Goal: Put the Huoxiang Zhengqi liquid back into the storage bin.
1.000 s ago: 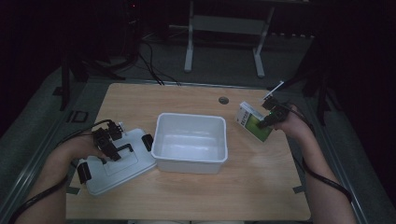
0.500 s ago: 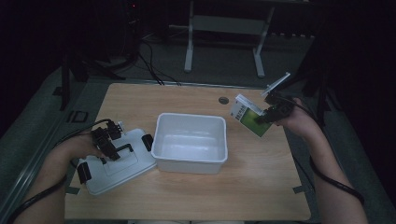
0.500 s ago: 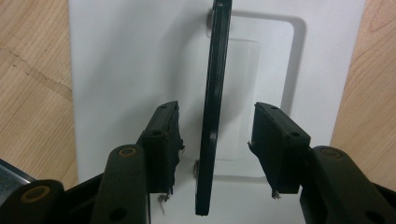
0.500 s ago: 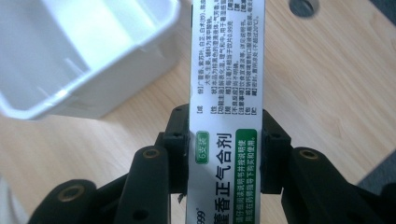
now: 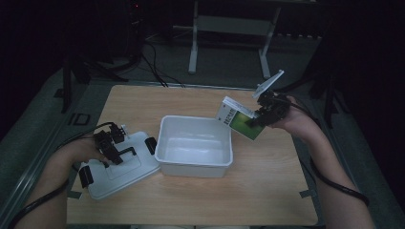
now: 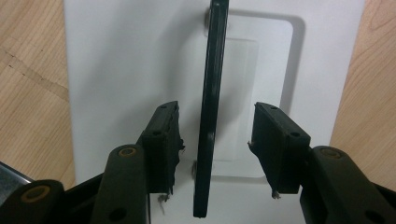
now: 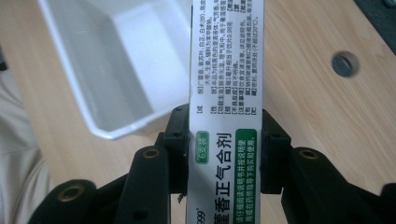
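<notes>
box (image 5: 239, 123) clamped in the right tool (image 5: 253, 122), tilted beside the white bin (image 5: 195, 151).

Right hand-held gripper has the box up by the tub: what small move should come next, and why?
Probably carry the medicine box a little further left and down into the white tub. The right hand-held gripper is shut on the box, which hangs tilted over the tub's right rim, and the tub looks bare inside.
</notes>
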